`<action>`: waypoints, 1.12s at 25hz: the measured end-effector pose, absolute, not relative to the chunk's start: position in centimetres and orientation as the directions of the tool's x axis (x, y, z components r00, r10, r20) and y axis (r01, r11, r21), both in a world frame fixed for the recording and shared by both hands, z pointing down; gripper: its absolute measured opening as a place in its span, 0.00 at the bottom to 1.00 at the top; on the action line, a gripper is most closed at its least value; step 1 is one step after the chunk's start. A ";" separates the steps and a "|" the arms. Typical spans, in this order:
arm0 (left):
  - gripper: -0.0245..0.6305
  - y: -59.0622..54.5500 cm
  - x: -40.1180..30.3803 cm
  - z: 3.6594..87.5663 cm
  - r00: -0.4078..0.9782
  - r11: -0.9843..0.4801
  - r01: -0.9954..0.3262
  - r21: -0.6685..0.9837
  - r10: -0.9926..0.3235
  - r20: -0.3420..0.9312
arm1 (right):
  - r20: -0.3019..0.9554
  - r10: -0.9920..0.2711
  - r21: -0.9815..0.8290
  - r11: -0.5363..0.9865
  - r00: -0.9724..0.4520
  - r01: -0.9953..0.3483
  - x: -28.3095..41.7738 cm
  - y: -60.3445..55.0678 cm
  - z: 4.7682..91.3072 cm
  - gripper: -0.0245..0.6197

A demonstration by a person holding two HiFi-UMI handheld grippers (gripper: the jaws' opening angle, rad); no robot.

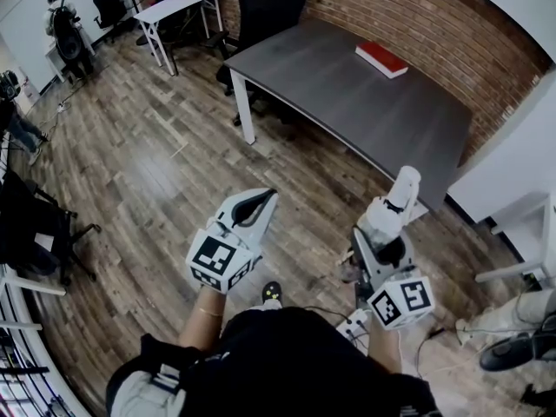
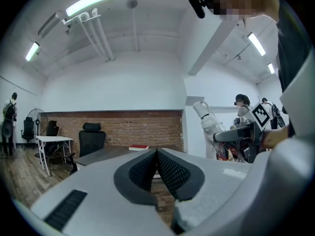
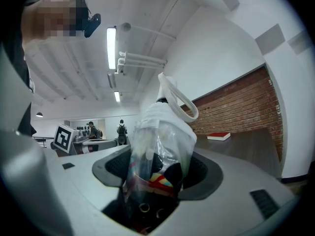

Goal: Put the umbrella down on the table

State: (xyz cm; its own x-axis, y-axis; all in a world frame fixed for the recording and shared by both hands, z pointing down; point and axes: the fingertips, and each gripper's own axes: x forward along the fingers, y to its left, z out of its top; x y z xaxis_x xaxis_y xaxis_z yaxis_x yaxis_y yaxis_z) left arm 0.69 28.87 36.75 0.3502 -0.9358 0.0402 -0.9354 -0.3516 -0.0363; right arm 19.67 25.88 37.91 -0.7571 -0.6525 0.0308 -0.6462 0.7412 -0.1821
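Wood plank floor (image 1: 156, 163) fills most of the head view. Dark grey surface (image 1: 347, 102) stands along the brick wall (image 1: 417, 16), with a black office chair (image 1: 269, 3) at its far end. Right claw (image 1: 379, 233) is clamped on the folded umbrella (image 1: 393, 205). The umbrella is wrapped in clear plastic, white end up, and held over the floor near the surface's near corner, not on it. Left claw (image 1: 263, 196) is beside it, jaws together, nothing between. Red book (image 1: 380, 58) lies on the surface by the wall.
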 end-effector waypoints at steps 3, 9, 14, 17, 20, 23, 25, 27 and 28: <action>0.04 27.2 -1.0 37.1 0.366 -0.368 -0.930 -0.027 -0.930 0.040 | 0.036 -0.667 -0.187 0.727 -0.744 -0.661 18.3 24.6 38.1 0.48; 0.04 24.4 -3.6 38.3 0.397 -0.398 -0.917 -0.028 -0.916 0.053 | 0.050 -0.697 -0.186 0.698 -0.716 -0.692 15.8 22.3 38.8 0.48; 0.04 22.2 -6.4 38.2 0.400 -0.401 -0.916 -0.028 -0.916 0.031 | 0.051 -0.710 -0.184 0.684 -0.702 -0.705 13.6 20.8 38.8 0.48; 0.04 21.1 -7.5 38.2 0.407 -0.407 -0.913 -0.021 -0.913 0.029 | 0.053 -0.715 -0.182 0.679 -0.697 -0.711 12.6 19.8 38.8 0.48; 0.04 20.1 -8.1 38.3 0.417 -0.418 -0.908 -0.024 -0.908 0.029 | 0.050 -0.722 -0.187 0.672 -0.690 -0.716 11.9 18.8 38.8 0.48; 0.04 19.2 -8.4 38.6 0.419 -0.420 -0.907 -0.023 -0.907 0.037 | 0.050 -0.726 -0.193 0.667 -0.686 -0.720 11.6 17.9 38.9 0.48; 0.04 18.6 -8.5 38.7 0.416 -0.417 -0.909 -0.025 -0.908 0.042 | 0.053 -0.726 -0.196 0.666 -0.686 -0.720 11.6 17.1 39.2 0.48; 0.04 18.2 -8.7 38.7 0.415 -0.416 -0.909 -0.026 -0.909 0.039 | 0.057 -0.724 -0.202 0.666 -0.687 -0.718 11.4 16.4 39.5 0.48; 0.04 18.0 -8.8 38.8 0.414 -0.415 -0.909 -0.025 -0.909 0.039 | 0.059 -0.722 -0.205 0.668 -0.690 -0.716 11.2 16.2 39.7 0.48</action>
State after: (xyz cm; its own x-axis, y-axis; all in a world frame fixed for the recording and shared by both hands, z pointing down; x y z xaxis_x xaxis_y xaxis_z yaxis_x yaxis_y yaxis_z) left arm -8.78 17.99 38.79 0.4142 -0.9093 0.0390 -0.9093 -0.4153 -0.0253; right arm 11.20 16.16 39.65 -0.6898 -0.7216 0.0589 -0.7158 0.6675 -0.2049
